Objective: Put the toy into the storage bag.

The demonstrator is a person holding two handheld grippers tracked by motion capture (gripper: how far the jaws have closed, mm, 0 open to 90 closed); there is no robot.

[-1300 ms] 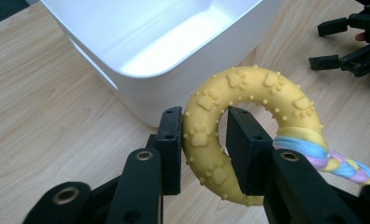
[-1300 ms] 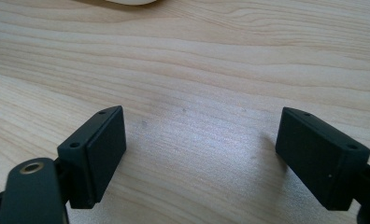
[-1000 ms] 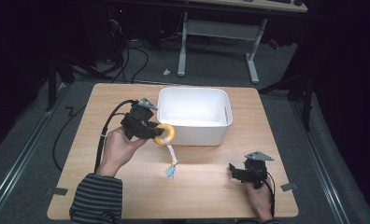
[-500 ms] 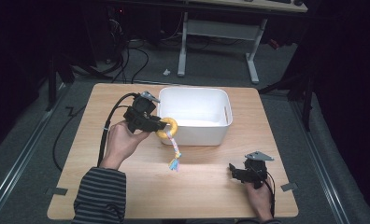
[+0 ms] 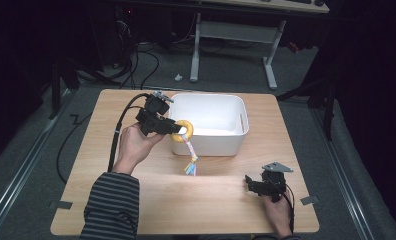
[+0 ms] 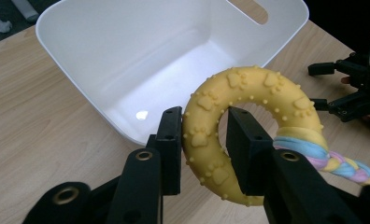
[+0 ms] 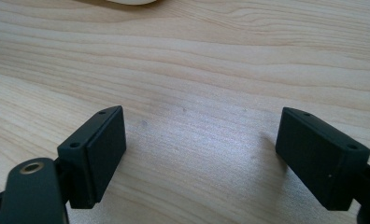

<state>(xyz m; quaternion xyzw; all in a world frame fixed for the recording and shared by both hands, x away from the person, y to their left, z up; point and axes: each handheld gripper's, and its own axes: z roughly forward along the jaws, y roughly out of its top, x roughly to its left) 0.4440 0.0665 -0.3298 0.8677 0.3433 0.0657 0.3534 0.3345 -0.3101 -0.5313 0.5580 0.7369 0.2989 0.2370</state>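
Note:
A yellow rubber ring toy [image 6: 248, 98] with paw prints and a braided pastel rope tail [image 5: 190, 155] is clamped in my left gripper [image 6: 204, 147], one jaw through the ring's hole. In the high view the left gripper [image 5: 173, 129] holds the ring [image 5: 182, 131] in the air at the near left corner of the white bin [image 5: 238, 137], and the rope hangs down toward the table. The bin's inside [image 6: 141, 60] holds nothing. My right gripper [image 5: 249, 185] rests low over the table at the front right, jaws wide apart [image 7: 199, 154] over bare wood.
The light wooden table [image 5: 136, 200] ends close behind both hands. A black cable [image 5: 117, 135] trails from the left gripper over the table's left side. A desk frame [image 5: 236, 35] and cables lie on the floor beyond the far edge.
My left gripper has carried the ring up and toward the bin, lifting the rope's tail off the table. The right gripper has stayed put.

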